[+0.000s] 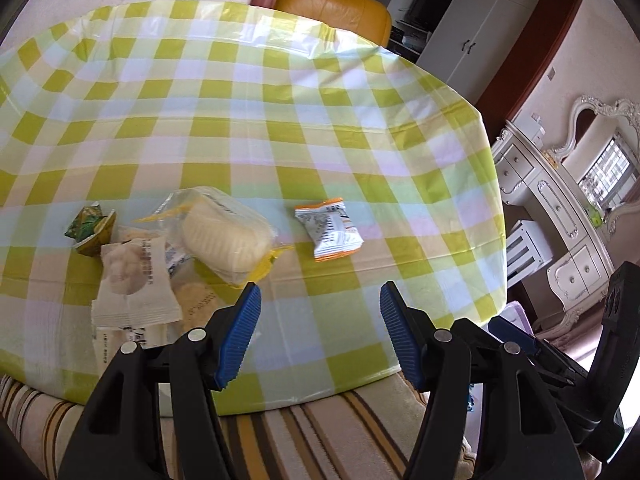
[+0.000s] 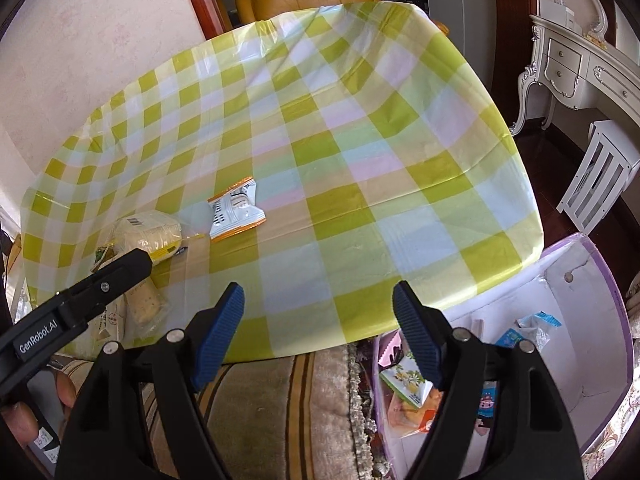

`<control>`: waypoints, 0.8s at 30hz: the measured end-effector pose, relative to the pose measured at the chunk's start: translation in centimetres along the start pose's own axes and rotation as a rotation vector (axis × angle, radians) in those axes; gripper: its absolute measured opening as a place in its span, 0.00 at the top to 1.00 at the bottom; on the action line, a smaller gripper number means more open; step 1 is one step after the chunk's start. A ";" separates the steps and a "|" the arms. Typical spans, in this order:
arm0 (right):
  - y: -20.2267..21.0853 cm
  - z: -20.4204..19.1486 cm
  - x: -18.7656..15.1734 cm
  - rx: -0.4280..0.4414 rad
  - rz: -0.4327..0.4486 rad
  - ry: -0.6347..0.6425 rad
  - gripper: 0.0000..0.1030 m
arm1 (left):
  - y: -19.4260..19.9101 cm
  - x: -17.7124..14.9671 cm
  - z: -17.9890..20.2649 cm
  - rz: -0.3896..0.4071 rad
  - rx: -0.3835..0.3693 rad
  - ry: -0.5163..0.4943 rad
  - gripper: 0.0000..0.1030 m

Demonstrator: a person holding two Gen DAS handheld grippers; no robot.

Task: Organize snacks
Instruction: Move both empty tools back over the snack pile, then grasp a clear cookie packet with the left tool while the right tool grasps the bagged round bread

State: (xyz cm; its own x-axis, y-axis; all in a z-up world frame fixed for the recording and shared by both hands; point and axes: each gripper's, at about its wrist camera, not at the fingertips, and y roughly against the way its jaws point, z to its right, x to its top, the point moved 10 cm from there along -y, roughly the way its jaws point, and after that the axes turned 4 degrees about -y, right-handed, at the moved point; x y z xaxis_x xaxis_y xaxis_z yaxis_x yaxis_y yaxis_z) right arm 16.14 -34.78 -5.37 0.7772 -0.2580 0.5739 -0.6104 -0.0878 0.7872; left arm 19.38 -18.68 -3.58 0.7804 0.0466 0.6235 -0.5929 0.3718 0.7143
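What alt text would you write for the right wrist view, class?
The open, empty right gripper hovers over the near edge of a green checked tablecloth. An orange-and-white snack packet lies ahead; a lilac box holding snacks sits lower right.

- In the left wrist view, the flat packets (image 1: 120, 336) at the bottom of the snack pile are half covered by the white wrapper (image 1: 132, 284) and the near black finger (image 1: 192, 360); their print is too blurred to read.
- In the right wrist view, the left gripper (image 2: 80, 292) crosses the pile and hides most of the green-wrapped snack (image 2: 103, 254).
- The lavender box (image 2: 600, 320) runs off the lower right edge; the right gripper's finger (image 2: 460, 364) covers part of the packets (image 2: 408, 396) inside.
- The hand (image 2: 24, 420) is cut off at the left edge.
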 end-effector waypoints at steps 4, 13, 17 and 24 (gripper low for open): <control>-0.7 -1.1 -0.1 0.007 -0.016 0.021 0.25 | 1.1 0.5 -3.7 0.028 0.044 0.077 0.41; -2.1 -3.7 0.0 0.036 -0.043 0.064 0.25 | 2.0 0.2 -10.4 0.022 0.108 0.202 0.42; -2.8 -5.2 0.1 0.058 -0.054 0.085 0.25 | 1.3 -0.3 -11.8 -0.019 0.127 0.227 0.42; -3.6 -8.6 0.9 0.109 -0.047 0.145 0.25 | -0.2 -0.3 -12.8 -0.066 0.130 0.233 0.42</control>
State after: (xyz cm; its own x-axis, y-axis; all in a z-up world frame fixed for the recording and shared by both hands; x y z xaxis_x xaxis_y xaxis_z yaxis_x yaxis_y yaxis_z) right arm 20.40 -26.44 -5.75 0.8143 -0.1102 0.5699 -0.5798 -0.2025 0.7892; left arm 21.81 -6.88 -8.00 0.8342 0.2440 0.4946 -0.5476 0.2601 0.7953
